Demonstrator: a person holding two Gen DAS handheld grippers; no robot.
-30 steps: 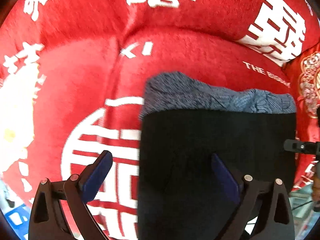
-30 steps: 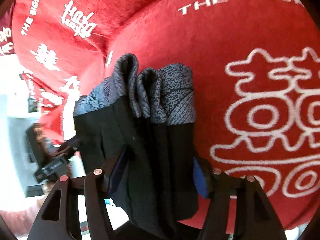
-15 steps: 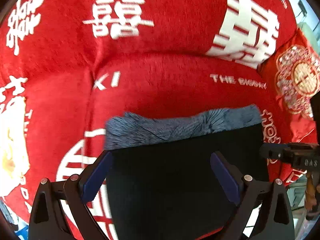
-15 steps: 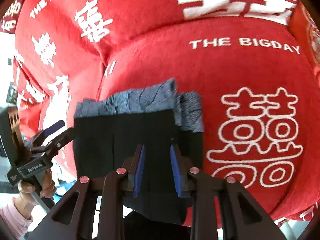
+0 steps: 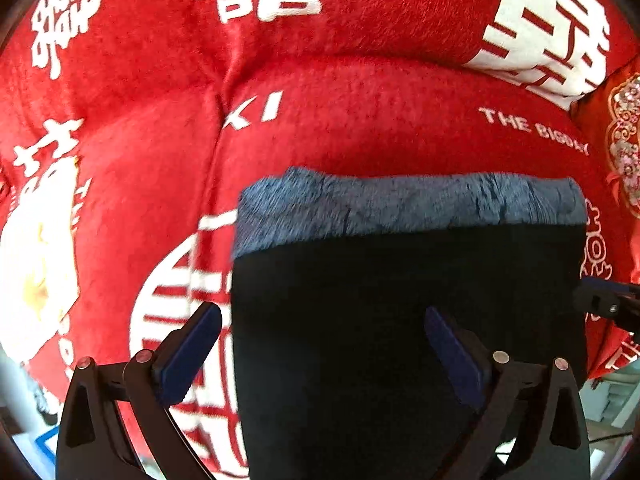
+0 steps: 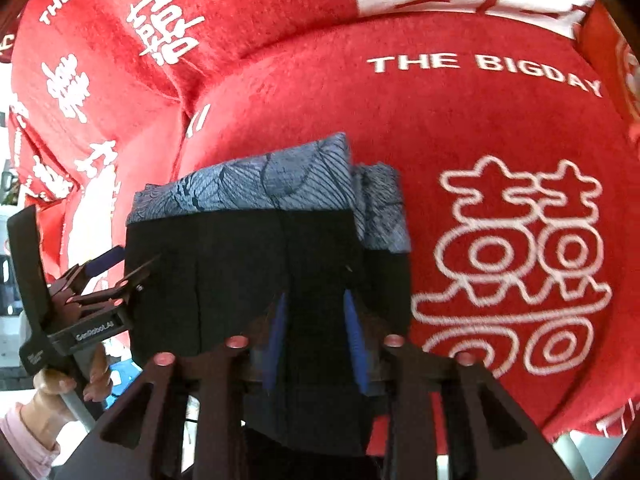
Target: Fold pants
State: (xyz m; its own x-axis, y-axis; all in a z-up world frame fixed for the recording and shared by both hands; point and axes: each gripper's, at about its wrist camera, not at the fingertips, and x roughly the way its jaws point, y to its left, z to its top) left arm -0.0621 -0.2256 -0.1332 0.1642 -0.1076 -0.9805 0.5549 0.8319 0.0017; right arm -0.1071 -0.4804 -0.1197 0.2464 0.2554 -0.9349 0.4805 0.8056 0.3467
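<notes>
The black pants [image 5: 400, 320] with a grey-blue patterned hem band [image 5: 400, 208] lie folded on a red sofa seat [image 5: 360, 120]. My left gripper [image 5: 320, 344] is open, its blue pads wide apart over the left part of the pants. In the right wrist view the pants [image 6: 240, 280] show the same band [image 6: 260, 184] at the far end. My right gripper [image 6: 316, 320] is shut on the pants' near right part, with black cloth pinched between its pads. The left gripper [image 6: 108, 276] shows at the pants' left edge.
The red sofa cover [image 6: 480, 120] carries white characters and "THE BIGDAY" lettering. A red embroidered cushion [image 5: 624, 152] sits at the right. The backrest [image 5: 320, 8] rises behind the seat. A hand in a pink sleeve [image 6: 48, 392] holds the left gripper.
My right gripper has closed on the pants from open a second ago. The cloth has been spread flatter. My left gripper stays open and has shifted slightly over the pants.
</notes>
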